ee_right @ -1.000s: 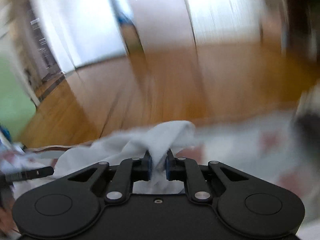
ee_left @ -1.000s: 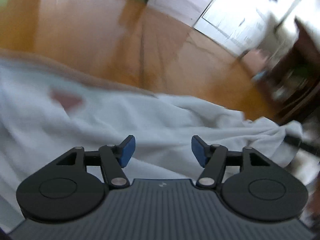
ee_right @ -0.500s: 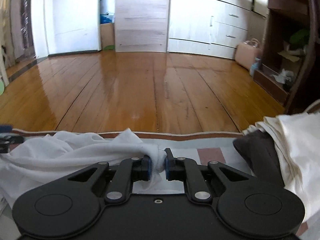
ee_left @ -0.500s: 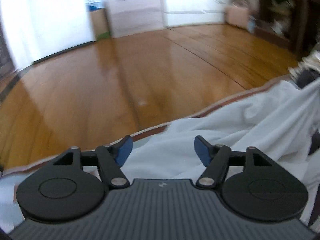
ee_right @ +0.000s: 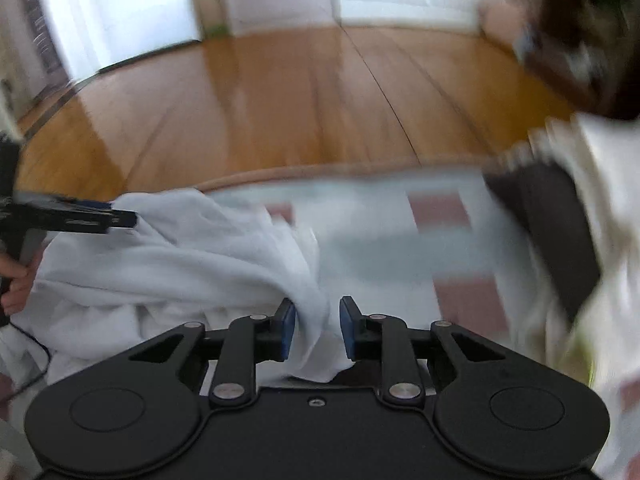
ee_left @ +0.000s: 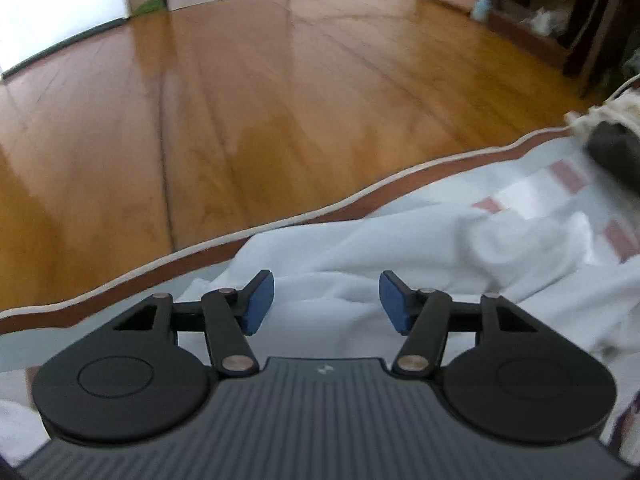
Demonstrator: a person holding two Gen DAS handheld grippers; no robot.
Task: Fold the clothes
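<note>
Both grippers low over the white garment, one letting go, one closing in.

Right gripper (ee_right: 318, 330) jaws are parting, a fold of the white garment (ee_right: 168, 264) hanging loose between the blue pads (ee_right: 289, 330); left gripper (ee_left: 326, 302) jaws stand spread and closing, cloth under them, nothing pinched. The garment lies crumpled on a pale checked blanket (ee_left: 532, 196) near its brown-trimmed front edge, wooden floor (ee_left: 280, 92) beyond. Only the right view shows the hand (ee_right: 16, 284) on the left gripper's handle; a folded dark garment (ee_right: 556, 236) sits at the blanket's right edge.
</note>
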